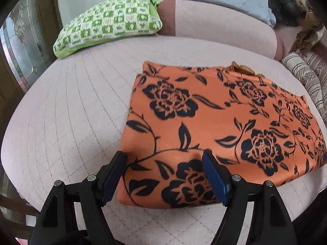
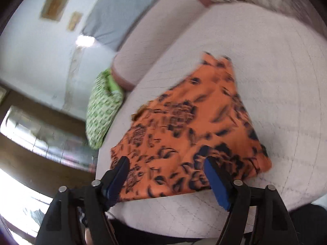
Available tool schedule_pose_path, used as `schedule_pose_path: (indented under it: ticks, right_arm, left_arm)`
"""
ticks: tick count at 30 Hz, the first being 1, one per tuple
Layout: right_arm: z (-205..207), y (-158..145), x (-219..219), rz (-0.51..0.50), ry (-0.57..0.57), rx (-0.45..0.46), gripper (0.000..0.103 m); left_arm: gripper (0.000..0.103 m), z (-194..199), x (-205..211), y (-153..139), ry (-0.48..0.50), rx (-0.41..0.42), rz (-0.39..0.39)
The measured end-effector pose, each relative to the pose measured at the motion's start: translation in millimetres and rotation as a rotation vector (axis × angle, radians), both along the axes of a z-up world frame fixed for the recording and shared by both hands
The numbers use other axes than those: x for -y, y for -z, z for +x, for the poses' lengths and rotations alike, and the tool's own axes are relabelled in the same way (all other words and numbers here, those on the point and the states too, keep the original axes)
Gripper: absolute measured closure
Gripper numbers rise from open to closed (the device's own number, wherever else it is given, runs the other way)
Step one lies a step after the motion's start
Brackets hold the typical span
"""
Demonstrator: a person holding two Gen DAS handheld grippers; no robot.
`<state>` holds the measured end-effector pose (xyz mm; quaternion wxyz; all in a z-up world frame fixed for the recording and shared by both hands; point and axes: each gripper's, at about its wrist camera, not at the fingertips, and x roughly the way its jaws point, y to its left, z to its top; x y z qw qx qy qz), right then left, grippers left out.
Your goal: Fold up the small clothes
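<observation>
Jaws of left gripper [image 1: 164, 156] and right gripper [image 2: 166, 163] spread, gripping nothing; orange floral garment [image 1: 214, 118] lies folded on quilted bed [image 1: 71, 106]; a further fold may remain.

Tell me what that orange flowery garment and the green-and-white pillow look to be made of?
The orange garment looks like a smooth, thin woven fabric, maybe satin or polyester: it lies flat with a soft sheen, and the black flowers seem printed on. The green-and-white pillow looks like matte cotton-type cloth over soft stuffing: it is dull, plump and sagging. Neither fibre can be told for sure.
</observation>
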<state>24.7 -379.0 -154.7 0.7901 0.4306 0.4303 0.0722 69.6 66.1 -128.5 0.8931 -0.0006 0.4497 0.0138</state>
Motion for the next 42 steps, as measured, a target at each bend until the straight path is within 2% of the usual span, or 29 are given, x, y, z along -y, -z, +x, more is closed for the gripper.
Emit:
schedule_pose_path:
  ticks: [1,3,6,9,11,12,13,14,15,17,19,21,23,25,27,28,30,32,35,37,39,40,41,42]
  right_arm:
    - [0,17,5,0.015,0.044,-0.085,0.018]
    - [-8,7,6,0.042,0.082,-0.041,0.018]
    - [-11,-27,-8,-0.013,0.024,0.046,0.018]
    - [-1,-43,-32,0.021,-0.068,0.112,0.018]
    - [9,-33,-49,0.073,-0.118,0.119,0.018]
    - [14,-22,-53,0.087,-0.132,0.1,0.018]
    - [18,-6,-52,0.046,-0.114,0.046,0.018]
    - [18,11,-46,0.017,-0.066,-0.03,0.018]
    - [10,19,-36,0.102,0.002,-0.025,0.023]
    - [2,6,-34,0.112,0.026,0.006,0.022]
    - [0,-18,-46,0.079,-0.013,0.074,0.021]
    - [6,-31,-67,0.12,-0.107,0.126,0.021]
    - [15,-31,-93,0.168,-0.189,0.13,0.02]
    - [26,-18,-119,0.197,-0.265,0.102,0.018]
    - [36,13,-131,0.138,-0.268,0.019,0.018]
    - [35,26,-129,0.165,-0.244,0.001,0.02]
    - [26,22,-119,0.235,-0.169,0.024,0.021]
    - [22,8,-117,0.203,-0.156,0.041,0.02]
    - [21,-10,-134,0.232,-0.224,0.116,0.019]
    - [29,-2,-155,0.236,-0.281,0.104,0.013]
    - [39,24,-171,0.194,-0.323,0.031,0.013]
    - [37,31,-168,0.216,-0.296,0.048,0.014]
    - [32,26,-164,0.232,-0.271,0.063,0.014]
    - [28,20,-159,0.216,-0.261,0.041,0.014]
  left_arm:
    - [0.025,-1,-2,-1,0.001,-0.002,-0.003]
    - [0.025,-8,-9,-10,-0.002,0.005,-0.015]
    - [0.025,-19,-23,-24,-0.042,0.071,-0.045]
    - [0.025,-16,-30,-19,-0.067,0.051,-0.041]
    - [0.025,-7,-33,-3,-0.089,-0.026,-0.002]
    - [0.024,-2,-36,10,-0.103,-0.091,0.016]
    - [0.023,0,-41,16,-0.111,-0.109,-0.011]
    - [0.023,-2,-47,15,-0.129,-0.099,-0.047]
    - [0.023,-4,-51,10,-0.148,-0.099,-0.062]
    - [0.023,-10,-54,-2,-0.155,-0.046,-0.053]
    - [0.023,-12,-54,-8,-0.152,-0.019,-0.04]
    - [0.023,-14,-55,-10,-0.159,-0.003,-0.041]
    - [0.023,-13,-56,-8,-0.167,-0.016,-0.038]
    - [0.023,-13,-56,-9,-0.172,-0.021,-0.046]
    - [0.023,-18,-55,-13,-0.169,-0.013,-0.054]
    - [0.023,-20,-54,-15,-0.161,-0.01,-0.052]
    - [0.023,-27,-52,-20,-0.149,0.002,-0.039]
    - [0.023,-32,-53,-23,-0.159,0.018,-0.037]
    - [0.023,-34,-51,-26,-0.161,0.026,-0.071]
    - [0.023,-34,-43,-30,-0.137,0.034,-0.073]
    - [0.023,-36,-35,-34,-0.111,0.049,-0.06]
    - [0.023,-37,-31,-35,-0.099,0.05,-0.052]
    - [0.023,-38,-29,-37,-0.089,0.053,-0.048]
    - [0.023,-40,-27,-37,-0.084,0.059,-0.042]
